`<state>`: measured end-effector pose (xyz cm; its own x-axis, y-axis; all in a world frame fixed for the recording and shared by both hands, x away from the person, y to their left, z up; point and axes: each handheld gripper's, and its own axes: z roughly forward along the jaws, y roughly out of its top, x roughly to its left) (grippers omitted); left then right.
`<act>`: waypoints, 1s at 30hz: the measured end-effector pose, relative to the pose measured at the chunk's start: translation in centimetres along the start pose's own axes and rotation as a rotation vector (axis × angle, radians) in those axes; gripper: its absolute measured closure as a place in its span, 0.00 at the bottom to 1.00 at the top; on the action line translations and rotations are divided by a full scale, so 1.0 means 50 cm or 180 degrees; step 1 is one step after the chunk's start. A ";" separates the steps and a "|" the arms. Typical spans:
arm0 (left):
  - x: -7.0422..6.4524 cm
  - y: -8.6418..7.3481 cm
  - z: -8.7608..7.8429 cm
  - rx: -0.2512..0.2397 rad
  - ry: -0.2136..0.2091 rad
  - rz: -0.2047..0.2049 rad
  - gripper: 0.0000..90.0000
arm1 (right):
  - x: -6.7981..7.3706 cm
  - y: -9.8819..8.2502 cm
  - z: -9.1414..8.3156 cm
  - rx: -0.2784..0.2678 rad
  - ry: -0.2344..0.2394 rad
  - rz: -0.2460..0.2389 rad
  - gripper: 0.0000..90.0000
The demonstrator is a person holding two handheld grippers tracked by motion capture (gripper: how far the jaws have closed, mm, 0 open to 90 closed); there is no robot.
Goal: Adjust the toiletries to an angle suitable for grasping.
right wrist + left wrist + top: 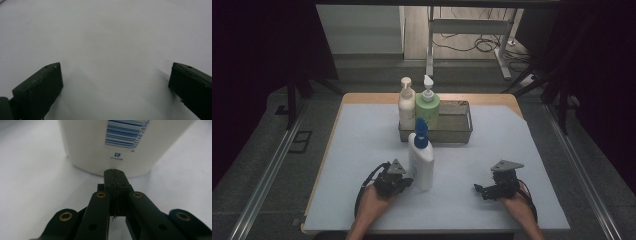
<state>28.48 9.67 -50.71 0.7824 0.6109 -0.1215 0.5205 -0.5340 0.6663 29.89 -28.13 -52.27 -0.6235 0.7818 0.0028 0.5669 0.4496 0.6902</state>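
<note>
Black jaws on my left gripper (pixel 115 173) are pressing flat together with nothing between them, their tips sitting right at the base of the white pump bottle with the blue pump (pixel 421 159); whether they are touching it I cannot tell. In the left gripper view its barcode label is showing just above the tips. I am seeing that bottle standing upright on the pale sheet covering the table (pixel 362 140), just in front of the metal mesh tray (pixel 459 131). My right gripper (pixel 479 189) is resting well apart on the sheet, its jaws standing spread wide over bare cover. Inside the tray's left end a cream pump bottle (pixel 406 102) and a green pump bottle (pixel 428 106) are standing side by side.
</note>
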 end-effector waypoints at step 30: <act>-0.031 0.007 0.009 -0.0038 0.0019 0.0143 0.73 | 0.000 0.003 0.000 0.0027 0.0003 0.0016 0.00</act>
<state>27.62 8.28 -50.59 0.8027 0.5899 -0.0871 0.4807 -0.5538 0.6798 29.97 -28.09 -52.16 -0.6212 0.7836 0.0068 0.5745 0.4495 0.6840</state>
